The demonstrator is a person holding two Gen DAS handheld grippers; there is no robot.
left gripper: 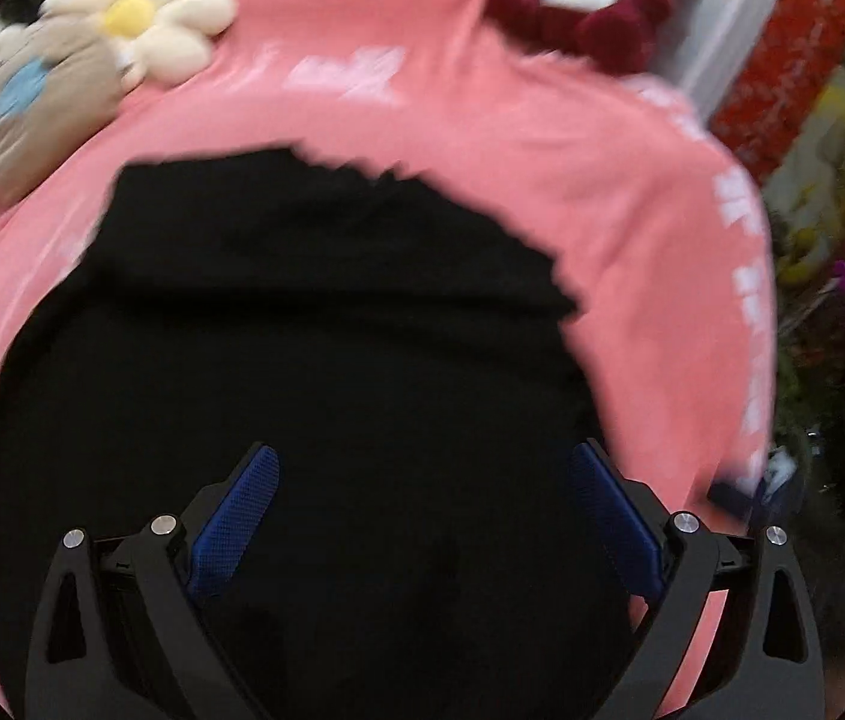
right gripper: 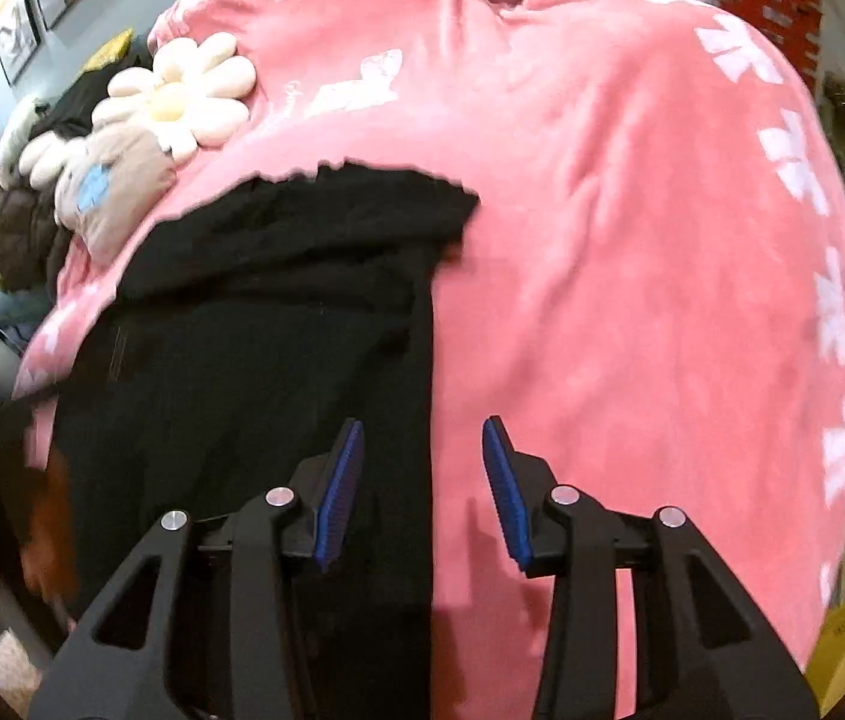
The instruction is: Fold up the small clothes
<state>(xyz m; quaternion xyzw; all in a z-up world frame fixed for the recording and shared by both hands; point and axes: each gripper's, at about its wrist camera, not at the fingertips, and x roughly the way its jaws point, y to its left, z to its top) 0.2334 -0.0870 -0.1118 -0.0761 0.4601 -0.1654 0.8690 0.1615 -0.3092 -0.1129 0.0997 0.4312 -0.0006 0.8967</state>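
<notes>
Left wrist view: the left gripper, fingers spread wide with nothing between them, hangs over a black garment spread on a pink blanket. Right wrist view: the right gripper, fingers apart and empty, straddles the black garment's right edge; a daisy-shaped cushion lies ahead to its left.

black garment 1 | pink blanket 1 | flower cushions 2
</notes>
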